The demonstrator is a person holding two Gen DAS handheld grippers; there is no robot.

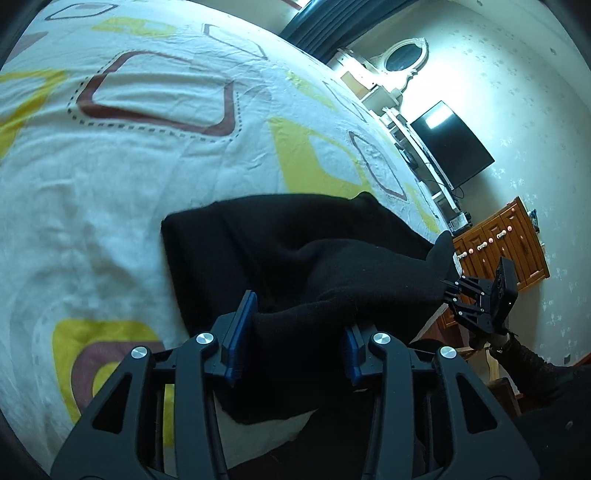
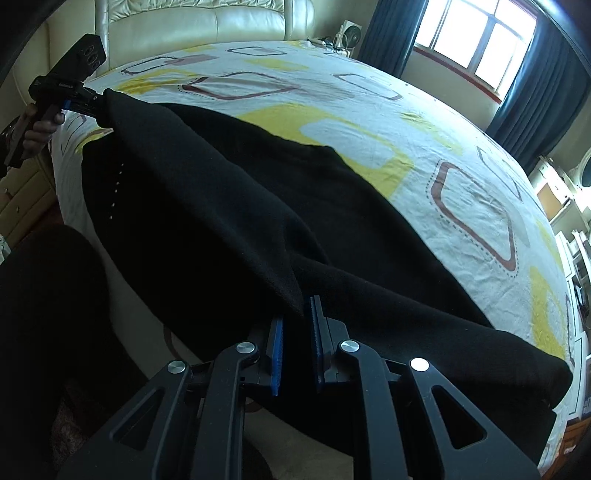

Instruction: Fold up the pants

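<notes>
Black pants (image 1: 295, 240) lie across the near part of a bed with a white sheet (image 1: 147, 184) patterned in yellow and brown. My left gripper (image 1: 299, 314) has a bunch of the fabric filling the gap between its blue pads (image 1: 240, 332). The right wrist view shows this left gripper (image 2: 98, 101) at the far left, holding one end of the pants (image 2: 221, 203) off the sheet (image 2: 369, 110). My right gripper (image 2: 297, 312) is shut on a fold of the same pants near the bed's edge. From the left wrist view, the right gripper (image 1: 448, 286) pinches the other end.
A cream padded headboard (image 2: 203, 18) stands at the far side, with a window (image 2: 480, 37) and dark curtains (image 2: 535, 92) to the right. A black screen (image 1: 454, 144) hangs on the wall above wooden drawers (image 1: 498, 247). A person's dark-clothed leg (image 2: 44, 314) stands by the bed's edge.
</notes>
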